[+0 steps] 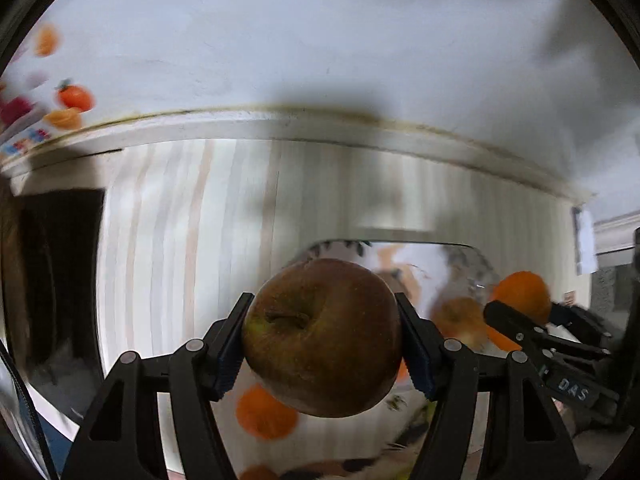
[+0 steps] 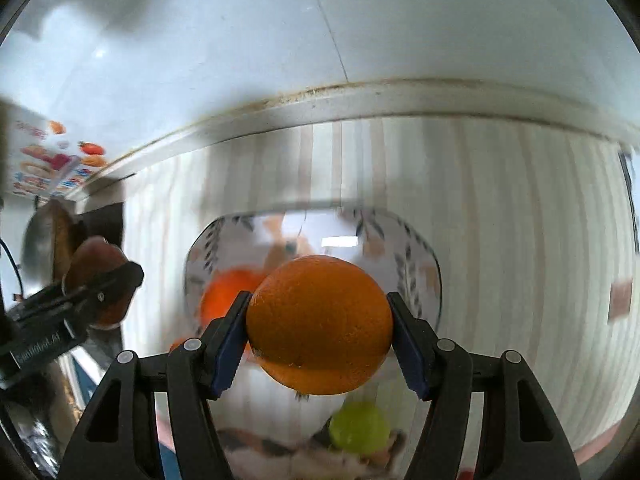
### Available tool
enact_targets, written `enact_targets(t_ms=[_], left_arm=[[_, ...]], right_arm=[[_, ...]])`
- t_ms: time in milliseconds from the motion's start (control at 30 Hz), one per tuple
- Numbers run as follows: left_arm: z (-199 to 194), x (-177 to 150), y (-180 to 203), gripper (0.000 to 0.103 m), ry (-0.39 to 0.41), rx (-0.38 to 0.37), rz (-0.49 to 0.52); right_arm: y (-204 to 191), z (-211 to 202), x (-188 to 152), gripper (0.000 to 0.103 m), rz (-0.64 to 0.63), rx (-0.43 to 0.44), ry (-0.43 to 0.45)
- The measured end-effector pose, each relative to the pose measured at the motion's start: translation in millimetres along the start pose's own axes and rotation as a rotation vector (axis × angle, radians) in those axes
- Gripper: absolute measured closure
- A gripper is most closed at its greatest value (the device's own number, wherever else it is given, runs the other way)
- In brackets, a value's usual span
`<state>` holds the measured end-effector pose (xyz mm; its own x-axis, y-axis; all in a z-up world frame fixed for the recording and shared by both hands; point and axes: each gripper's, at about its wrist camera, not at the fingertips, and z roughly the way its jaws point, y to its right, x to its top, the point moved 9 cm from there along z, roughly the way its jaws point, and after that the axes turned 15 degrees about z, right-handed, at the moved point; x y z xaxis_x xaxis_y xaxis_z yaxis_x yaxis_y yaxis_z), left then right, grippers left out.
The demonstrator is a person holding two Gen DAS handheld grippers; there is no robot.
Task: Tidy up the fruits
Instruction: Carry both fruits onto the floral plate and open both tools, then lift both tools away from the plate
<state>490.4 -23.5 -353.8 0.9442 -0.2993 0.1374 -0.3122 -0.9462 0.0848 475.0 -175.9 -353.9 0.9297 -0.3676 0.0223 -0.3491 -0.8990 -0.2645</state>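
My left gripper (image 1: 322,338) is shut on a brown-red apple (image 1: 322,338) and holds it above a patterned tray (image 1: 468,258). My right gripper (image 2: 319,326) is shut on an orange (image 2: 319,326) above the same tray (image 2: 420,256). The right gripper with its orange (image 1: 522,294) shows at the right of the left wrist view. The left gripper with the apple (image 2: 98,280) shows at the left of the right wrist view. Other oranges lie on the tray (image 1: 266,412) (image 2: 228,294), and a green fruit (image 2: 359,426) lies near its front.
The tray rests on a pale striped tabletop (image 1: 180,240) against a white wall (image 1: 320,40). A colourful fruit poster (image 2: 52,164) is at the far left. A dark object (image 1: 60,260) stands at the table's left edge.
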Motion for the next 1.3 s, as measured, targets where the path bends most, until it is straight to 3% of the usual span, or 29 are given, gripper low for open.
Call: enact_targets(t_ms=[233, 400, 600, 667, 733, 800, 1067, 1300], left_arm=[[69, 15, -10, 0.038, -0.179, -0.073, -0.028], [87, 11, -10, 0.038, -0.234, -0.08, -0.033], [94, 3, -7, 0.037, -0.276, -0.074, -0.034], [89, 4, -4, 0.036, -0.26, -0.068, -0.031], [84, 6, -2, 0.026, -0.239, -0.051, -0.025], [76, 7, 0, 0.018, -0.216, -0.043, -0.015], [43, -9, 5, 0.018, -0.167, -0.014, -0.026], [1, -32, -3, 0.018, -0.063, 0.043, -0.021]], right_arm=[[0, 55, 32, 0.035, -0.028, -0.095, -0.078], [7, 76, 39, 0.035, -0.031, -0.124, -0.127], [8, 89, 37, 0.034, -0.01, -0.101, -0.184], [8, 92, 36, 0.032, -0.009, -0.099, -0.202], [7, 91, 33, 0.016, -0.01, -0.099, -0.213], [8, 87, 30, 0.01, -0.018, -0.106, -0.215], [19, 58, 25, 0.01, -0.027, -0.14, -0.159], [31, 22, 2, 0.01, -0.018, -0.15, -0.072]])
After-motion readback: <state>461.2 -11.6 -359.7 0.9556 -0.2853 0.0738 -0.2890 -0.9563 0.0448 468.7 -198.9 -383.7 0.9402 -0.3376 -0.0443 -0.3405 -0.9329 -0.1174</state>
